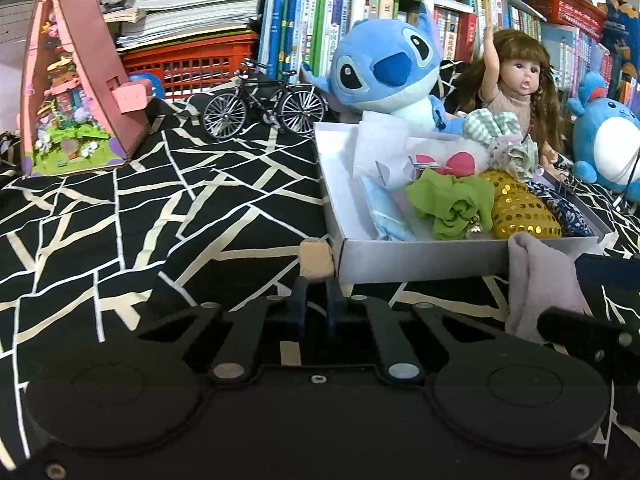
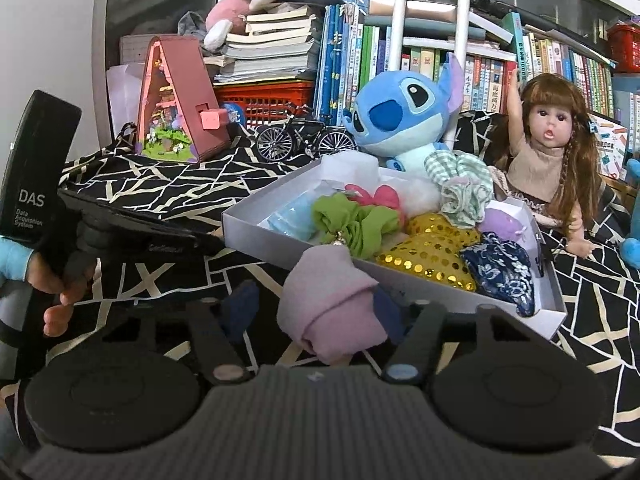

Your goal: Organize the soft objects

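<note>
Crowding box [image 2: 400, 280] rim: doll [image 2: 552, 160] (perhaps touching).

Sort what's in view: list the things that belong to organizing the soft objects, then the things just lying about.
Part of the job: pale pink cloth between the right gripper's fingers, white box, green scrunchie, gold sequin pouch, blue floral pouch.

Lying about: model bicycle, doll, blue plush, books.
</note>
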`<action>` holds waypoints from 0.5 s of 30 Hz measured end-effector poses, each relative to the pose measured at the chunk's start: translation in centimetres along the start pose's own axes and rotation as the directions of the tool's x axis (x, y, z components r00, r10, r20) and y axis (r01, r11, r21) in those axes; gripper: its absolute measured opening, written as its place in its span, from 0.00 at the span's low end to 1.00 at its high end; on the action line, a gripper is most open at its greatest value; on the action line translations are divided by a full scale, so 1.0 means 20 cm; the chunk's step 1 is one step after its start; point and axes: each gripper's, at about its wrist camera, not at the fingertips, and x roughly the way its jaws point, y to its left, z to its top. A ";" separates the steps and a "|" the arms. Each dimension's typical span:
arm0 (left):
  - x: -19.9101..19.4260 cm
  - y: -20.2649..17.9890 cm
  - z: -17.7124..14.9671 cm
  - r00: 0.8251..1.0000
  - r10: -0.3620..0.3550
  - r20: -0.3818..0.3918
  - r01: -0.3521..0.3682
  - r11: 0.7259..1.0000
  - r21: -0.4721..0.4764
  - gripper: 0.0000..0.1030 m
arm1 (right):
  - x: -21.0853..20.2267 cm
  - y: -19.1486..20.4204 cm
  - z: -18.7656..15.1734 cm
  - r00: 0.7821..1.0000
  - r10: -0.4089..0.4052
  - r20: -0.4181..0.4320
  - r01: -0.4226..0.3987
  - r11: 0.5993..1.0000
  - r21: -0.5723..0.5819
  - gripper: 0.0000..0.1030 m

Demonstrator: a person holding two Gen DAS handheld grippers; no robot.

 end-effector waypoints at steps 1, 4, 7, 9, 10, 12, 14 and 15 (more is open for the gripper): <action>-0.01 0.00 0.00 1.000 0.007 0.003 -0.007 1.000 -0.002 0.11 | 0.00 0.00 0.00 1.000 0.000 0.000 0.000 1.000 0.004 0.62; -0.02 0.01 0.02 0.999 0.026 0.020 -0.026 1.000 -0.008 0.16 | -0.01 -0.01 0.00 1.000 -0.002 0.000 0.002 1.000 0.013 0.58; -0.01 0.01 0.04 0.999 0.028 0.020 -0.027 0.999 -0.023 0.26 | -0.01 -0.02 -0.01 1.000 -0.017 -0.002 0.017 1.000 0.015 0.57; 0.02 0.01 0.05 0.999 0.049 0.013 -0.049 0.999 -0.019 0.30 | -0.01 -0.02 -0.01 1.000 -0.015 -0.003 0.015 1.000 0.022 0.57; 0.03 0.01 0.05 0.998 0.060 0.010 -0.060 0.998 -0.011 0.34 | -0.01 -0.02 -0.01 1.000 -0.015 -0.002 0.015 1.000 0.025 0.57; 0.07 0.01 0.05 0.997 0.077 -0.007 -0.077 0.997 -0.011 0.36 | -0.01 -0.02 -0.01 1.000 -0.016 -0.003 0.016 1.000 0.024 0.57; 0.09 0.01 0.05 0.997 0.080 -0.006 -0.080 0.997 -0.021 0.36 | -0.02 -0.03 -0.02 1.000 -0.019 -0.004 0.019 1.000 0.025 0.57; 0.10 0.01 0.05 0.997 0.082 -0.004 -0.082 0.996 -0.024 0.36 | -0.02 -0.03 -0.02 1.000 -0.019 -0.005 0.019 0.999 0.026 0.57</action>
